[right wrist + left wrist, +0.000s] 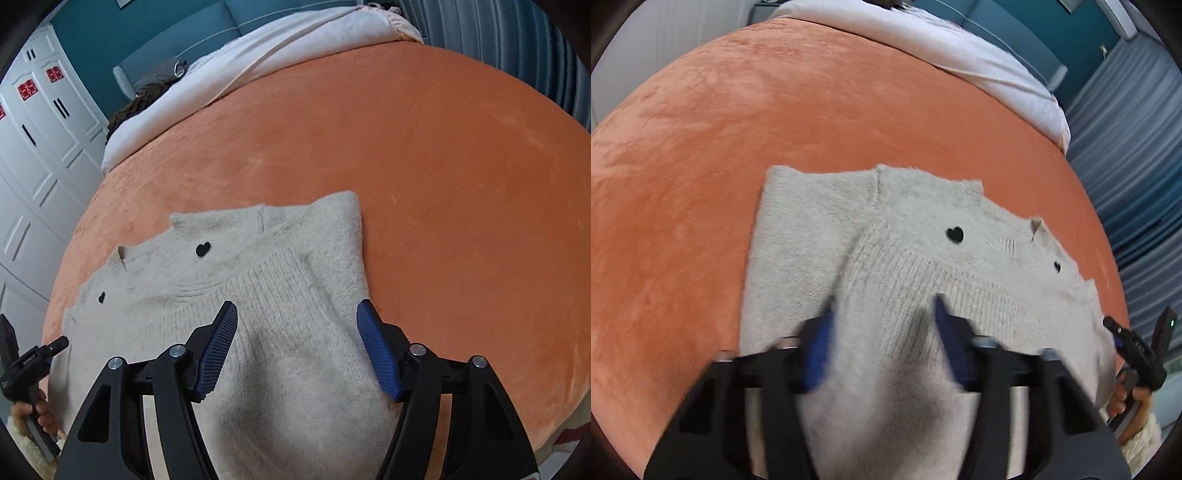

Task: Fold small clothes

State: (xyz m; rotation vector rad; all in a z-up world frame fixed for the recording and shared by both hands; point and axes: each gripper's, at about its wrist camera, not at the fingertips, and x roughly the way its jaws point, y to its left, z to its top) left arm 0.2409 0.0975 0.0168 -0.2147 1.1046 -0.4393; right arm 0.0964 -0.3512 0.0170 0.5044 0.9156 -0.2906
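Observation:
A small light grey knit sweater (923,266) with black heart marks lies flat on the orange blanket (775,110), its neck towards the far side. My left gripper (882,306) hovers over the sweater's lower body, blue pads apart and blurred, with only flat knit beneath them. In the right wrist view the same sweater (258,280) fills the near middle. My right gripper (295,310) stands open above its right side, one fingertip near the sweater's edge. Each gripper shows at the margin of the other view: the right one (1126,339) and the left one (37,358), each held by a hand.
The orange blanket (443,184) covers a bed and stretches far beyond the sweater. A white duvet (277,48) is bunched along the far edge. White wardrobe doors (37,147) stand on one side of the bed, grey-blue curtains (1137,147) on the other.

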